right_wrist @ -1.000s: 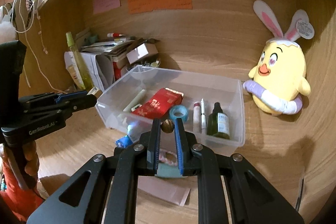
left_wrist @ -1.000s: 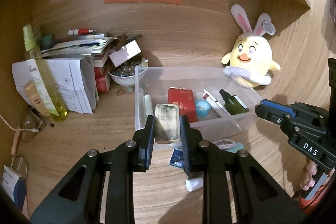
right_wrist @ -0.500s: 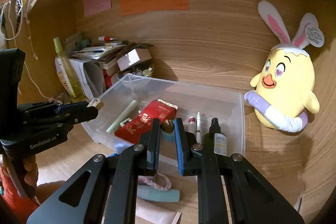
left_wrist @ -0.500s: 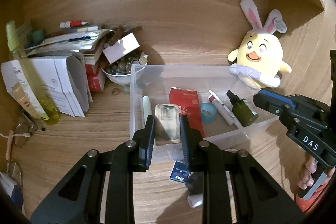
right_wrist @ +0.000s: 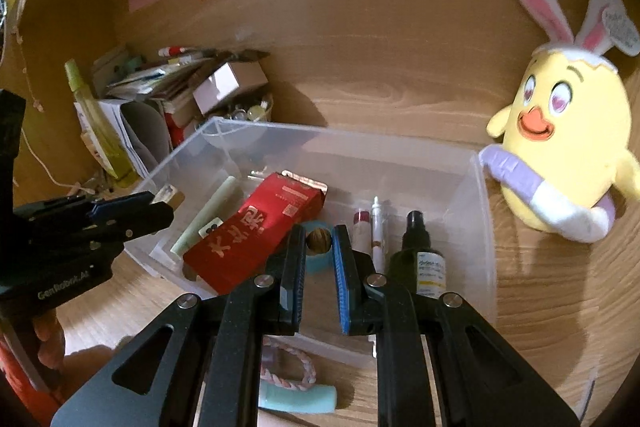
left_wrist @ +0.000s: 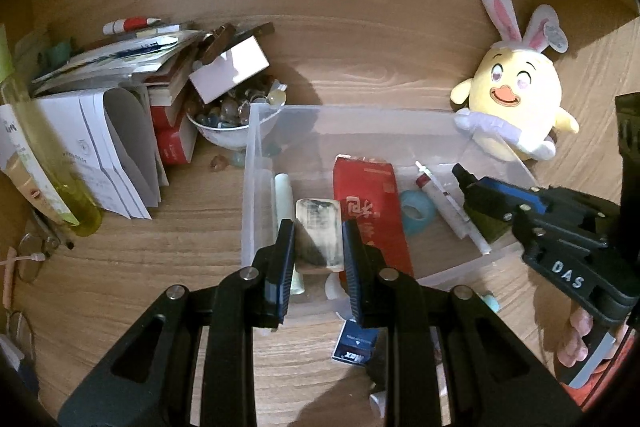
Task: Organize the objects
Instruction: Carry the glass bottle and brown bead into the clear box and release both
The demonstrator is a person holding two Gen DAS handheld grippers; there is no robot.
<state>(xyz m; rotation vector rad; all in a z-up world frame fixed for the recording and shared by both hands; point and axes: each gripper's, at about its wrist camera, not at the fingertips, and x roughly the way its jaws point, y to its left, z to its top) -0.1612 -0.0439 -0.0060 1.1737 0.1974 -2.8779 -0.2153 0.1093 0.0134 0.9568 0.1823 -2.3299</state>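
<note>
Both tools hold small things above the clear bin.

Our left tool [left_wrist: 318, 241] grips a pale flat bar [left_wrist: 320, 235] between its pads, above the near left part of the bin [left_wrist: 247, 187]; our right tool [right_wrist: 318, 247] is closed on a small brown nut-like ball [right_wrist: 319, 241] above the bin's middle. In the bin we count one red packet [right_wrist: 256, 235], one blue tape roll [left_wrist: 418, 213], one pale stick [right_wrist: 206, 217], two slim tubes [right_wrist: 370, 227] and one dark bottle [right_wrist: 420, 259]. On the counter [left_wrist: 180, 247] in front lie a braided band [right_wrist: 288, 367], a light blue tube [right_wrist: 298, 399] and a dark blue packet [left_wrist: 354, 347]. A plush chick [right_wrist: 560, 147] sits at the bin's right; papers [left_wrist: 100, 155] and a bowl [left_wrist: 224, 131] crowd its left.
</note>
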